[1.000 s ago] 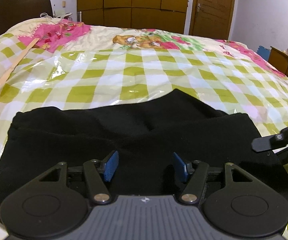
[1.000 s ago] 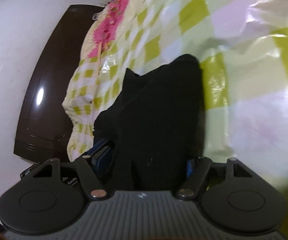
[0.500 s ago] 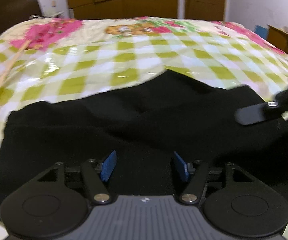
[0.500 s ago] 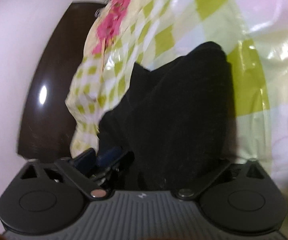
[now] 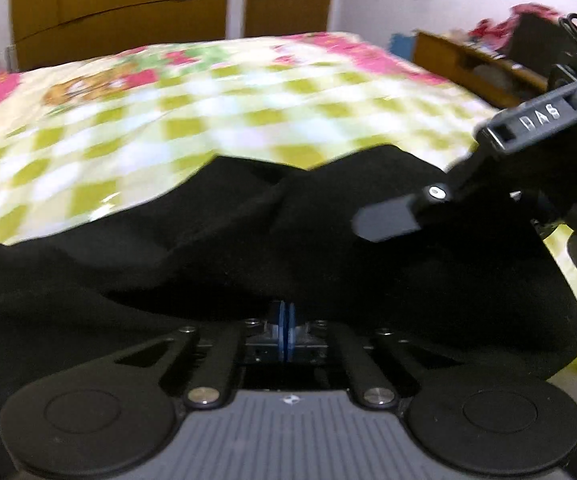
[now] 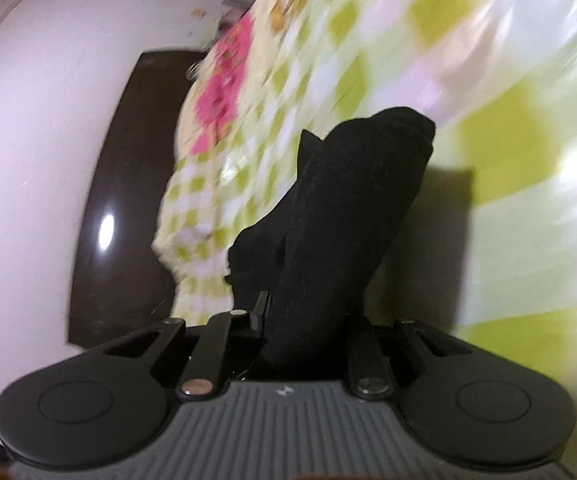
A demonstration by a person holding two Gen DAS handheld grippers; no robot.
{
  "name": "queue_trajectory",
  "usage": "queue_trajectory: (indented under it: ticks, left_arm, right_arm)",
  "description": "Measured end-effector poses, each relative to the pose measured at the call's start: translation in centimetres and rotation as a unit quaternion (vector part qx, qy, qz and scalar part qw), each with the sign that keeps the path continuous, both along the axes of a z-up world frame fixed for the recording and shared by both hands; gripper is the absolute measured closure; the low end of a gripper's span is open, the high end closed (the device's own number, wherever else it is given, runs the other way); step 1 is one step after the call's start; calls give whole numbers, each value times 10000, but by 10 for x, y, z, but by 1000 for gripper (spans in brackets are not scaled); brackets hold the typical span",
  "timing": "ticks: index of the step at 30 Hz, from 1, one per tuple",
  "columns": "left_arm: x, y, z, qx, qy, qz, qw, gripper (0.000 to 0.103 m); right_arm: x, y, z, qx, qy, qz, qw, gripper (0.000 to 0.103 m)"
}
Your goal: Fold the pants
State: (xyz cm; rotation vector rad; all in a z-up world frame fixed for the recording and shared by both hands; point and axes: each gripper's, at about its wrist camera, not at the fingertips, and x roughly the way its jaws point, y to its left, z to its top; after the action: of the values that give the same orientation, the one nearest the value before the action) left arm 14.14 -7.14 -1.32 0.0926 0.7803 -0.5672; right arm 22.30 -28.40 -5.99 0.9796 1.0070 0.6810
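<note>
- The pants [image 5: 248,248] are plain black, of soft, thick fabric, with no visible markings.
- In the left wrist view they lie bunched across the near part of the bed [image 5: 216,104], rumpled into folds and ridges.
- In the right wrist view one gathered portion [image 6: 340,216] rises off the bed as a thick, doubled fold, its rounded end farthest away.

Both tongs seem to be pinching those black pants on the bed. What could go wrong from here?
The left tongs are closing with their blue pads almost touching, so they may hold only a thin edge of the black pants, which could slip. The right tongs bunch thick cloth, risking an uneven fold. The shiny checked cover looks slippery.
</note>
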Motion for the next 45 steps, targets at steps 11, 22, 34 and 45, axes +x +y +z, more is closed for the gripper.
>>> queue_trajectory:
  ticks: [11, 22, 34, 45]
  left_arm:
    - [33, 74, 10, 871, -976, 1057, 9858, 56]
    - [-29, 137, -20, 291, -654, 939, 9930, 48]
    - [-59, 218, -14, -1409, 55, 1350, 9807, 47]
    - [-89, 261, -14, -2199, 724, 2139, 9490, 41]
  right_arm:
    - [-28, -24, 54, -863, -47, -570, 9946, 68]
    - [14, 70, 113, -1184, 124, -575, 9912, 61]
    - [64, 226, 91, -1118, -135, 387, 9929, 39]
    - [82, 244, 100, -2696, -1375, 1413, 9426, 26]
